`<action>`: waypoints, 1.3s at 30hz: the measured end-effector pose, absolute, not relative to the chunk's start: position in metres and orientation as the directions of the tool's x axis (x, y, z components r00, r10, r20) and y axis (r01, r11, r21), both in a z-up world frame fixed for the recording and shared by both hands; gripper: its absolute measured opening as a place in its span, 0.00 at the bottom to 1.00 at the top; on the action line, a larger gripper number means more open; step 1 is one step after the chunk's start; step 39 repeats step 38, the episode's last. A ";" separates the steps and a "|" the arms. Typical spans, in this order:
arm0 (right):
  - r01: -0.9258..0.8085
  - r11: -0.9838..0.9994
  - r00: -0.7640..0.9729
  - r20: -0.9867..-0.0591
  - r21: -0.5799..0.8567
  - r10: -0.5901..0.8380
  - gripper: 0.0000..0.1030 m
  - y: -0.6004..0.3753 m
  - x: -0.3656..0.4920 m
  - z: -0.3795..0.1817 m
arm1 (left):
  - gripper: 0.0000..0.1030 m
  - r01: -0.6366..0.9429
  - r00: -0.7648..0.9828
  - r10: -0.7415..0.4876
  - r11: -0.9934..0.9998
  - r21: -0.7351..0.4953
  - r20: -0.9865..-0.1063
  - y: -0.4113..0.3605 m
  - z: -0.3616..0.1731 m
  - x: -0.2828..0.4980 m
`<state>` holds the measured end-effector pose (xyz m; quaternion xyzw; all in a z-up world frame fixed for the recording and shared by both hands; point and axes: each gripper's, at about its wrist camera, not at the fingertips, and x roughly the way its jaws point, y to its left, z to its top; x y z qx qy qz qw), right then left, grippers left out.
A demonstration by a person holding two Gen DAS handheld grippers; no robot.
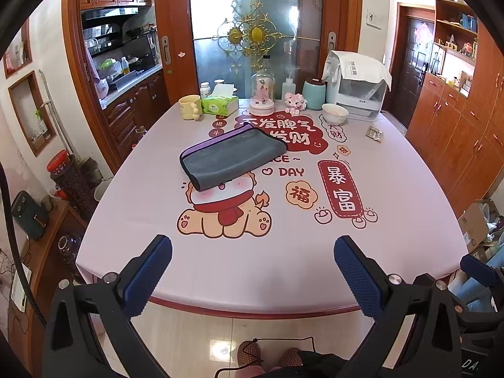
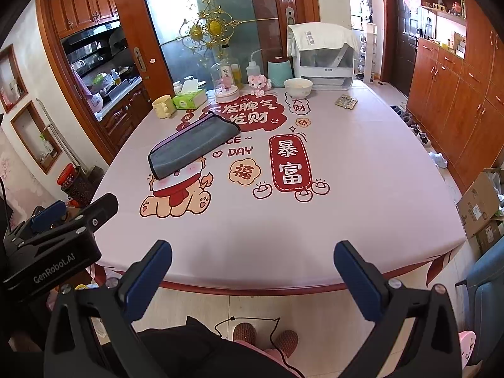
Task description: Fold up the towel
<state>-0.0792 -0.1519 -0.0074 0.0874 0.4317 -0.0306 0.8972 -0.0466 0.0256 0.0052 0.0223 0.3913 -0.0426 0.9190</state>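
We are holding the left gripper (image 1: 253, 264) low at the bottom of its frame, off the near edge of the counter (image 1: 283, 271), jaws spread wide and gripping nothing. We are judging that it is hanging back there because nothing on the cloth needs a grip at present.

The towel (image 1: 231, 157) is lying left of centre in the left view, well apart from both grippers, resting flat on the counter's printed cloth and partly covering the cartoon dog's head. It is looking already doubled: grey faces are showing outside, with a purple inner layer peeking along the far edge, and the long sides are lining up neatly. From that we are judging the fold done, or close to done.

Behind it, in the upper middle, a mug (image 1: 190, 106), tissue box (image 1: 219, 104) and bowl (image 1: 335, 113) are standing along the far edge, clear of the folding space.

In the right view, the right gripper (image 2: 253, 266) is likewise sitting at the bottom centre, off the counter's edge, jaws wide apart and empty, with the towel (image 2: 192, 148) up and to the left of it.
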 end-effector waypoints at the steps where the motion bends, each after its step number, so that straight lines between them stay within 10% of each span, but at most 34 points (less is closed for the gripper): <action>1: 0.131 0.983 0.625 -0.780 0.131 0.021 1.00 -0.152 -0.079 -0.007 | 0.99 0.096 0.690 -0.061 0.995 0.007 -0.721 0.026 0.005 -0.046; 39: 0.144 0.981 0.608 -0.794 0.127 0.013 1.00 -0.158 -0.074 -0.013 | 0.99 0.099 0.690 -0.063 0.995 0.008 -0.722 0.024 0.004 -0.044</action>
